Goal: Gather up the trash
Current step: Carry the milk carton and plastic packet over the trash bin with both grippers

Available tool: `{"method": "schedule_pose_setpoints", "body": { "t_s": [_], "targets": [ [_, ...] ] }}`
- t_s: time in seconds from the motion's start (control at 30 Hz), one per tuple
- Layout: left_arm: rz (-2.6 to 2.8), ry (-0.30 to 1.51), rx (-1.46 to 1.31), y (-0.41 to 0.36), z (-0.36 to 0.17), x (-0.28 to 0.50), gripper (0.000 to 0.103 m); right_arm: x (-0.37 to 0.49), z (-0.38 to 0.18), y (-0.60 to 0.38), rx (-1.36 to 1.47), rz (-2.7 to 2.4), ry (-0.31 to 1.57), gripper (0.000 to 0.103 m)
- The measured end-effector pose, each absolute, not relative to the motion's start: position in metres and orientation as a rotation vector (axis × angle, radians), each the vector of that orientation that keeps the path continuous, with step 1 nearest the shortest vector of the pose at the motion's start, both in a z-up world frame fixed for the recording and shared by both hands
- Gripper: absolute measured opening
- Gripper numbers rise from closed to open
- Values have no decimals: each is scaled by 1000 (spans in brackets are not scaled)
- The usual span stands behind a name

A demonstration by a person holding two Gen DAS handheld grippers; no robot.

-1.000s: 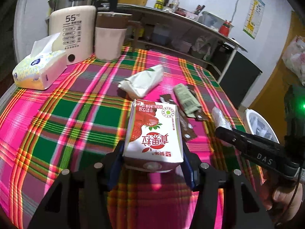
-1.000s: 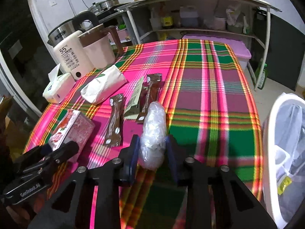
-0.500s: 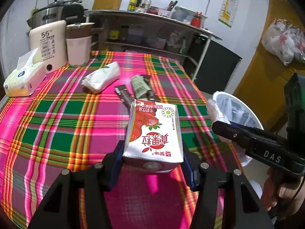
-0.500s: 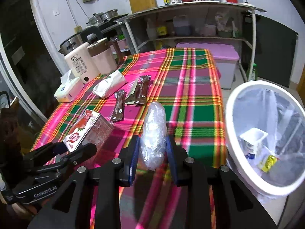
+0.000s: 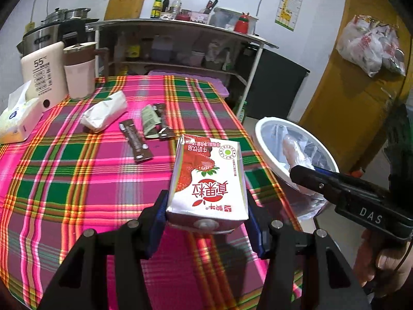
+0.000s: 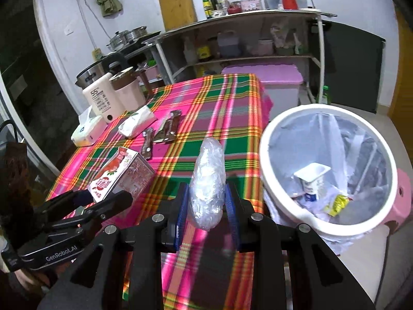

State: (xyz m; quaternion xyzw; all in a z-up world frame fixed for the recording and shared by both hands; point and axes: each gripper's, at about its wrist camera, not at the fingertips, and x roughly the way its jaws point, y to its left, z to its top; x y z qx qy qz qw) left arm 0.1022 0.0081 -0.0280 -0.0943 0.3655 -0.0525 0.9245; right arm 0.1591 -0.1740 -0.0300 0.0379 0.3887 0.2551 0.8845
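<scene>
In the left wrist view, our left gripper (image 5: pixel 206 215) sits at the bottom centre, its jaws pinching a strawberry milk carton (image 5: pixel 207 178) by its two sides; the carton is lifted clear above the plaid tablecloth (image 5: pixel 64 170). At the right edge of that frame our right gripper (image 5: pixel 300 174) reaches over the white bin (image 5: pixel 271 129), which stands just off the table's right side.

In the right wrist view, the right gripper (image 6: pixel 206 208) fills the bottom centre. Its blue pads (image 6: pixel 180 214) press on a wad of clear plastic wrap (image 6: pixel 207 180), which stands upright between them. The wad is held above the table edge, just left of the bin (image 6: pixel 268 180) in the frame. Inside the bin's liner we see a white cup (image 6: pixel 311 178) and a yellow scrap (image 6: pixel 336 204); what the scrap is, we cannot quite tell.

At the lower left of this frame the left gripper (image 6: pixel 103 197) shows with the carton (image 6: pixel 121 173) between its jaws.

Farther back on the cloth, in the middle left of both frames, lie three brown and green sachets (image 5: pixel 144 129) and a white pack (image 5: pixel 105 111). A tissue box (image 5: pixel 18 116), a cream kettle (image 5: pixel 44 77) and a pink jug (image 5: pixel 80 75) stand at the upper left.
</scene>
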Motion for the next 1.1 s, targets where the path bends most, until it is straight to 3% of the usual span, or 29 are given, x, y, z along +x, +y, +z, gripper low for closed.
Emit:
{"method": "schedule_pose_setpoints", "body": {
  "t_s": [1.1],
  "targets": [
    [-373, 766, -81, -110, -19, 176, 57, 184, -44, -307, 186, 250, 820, 30]
  ]
}}
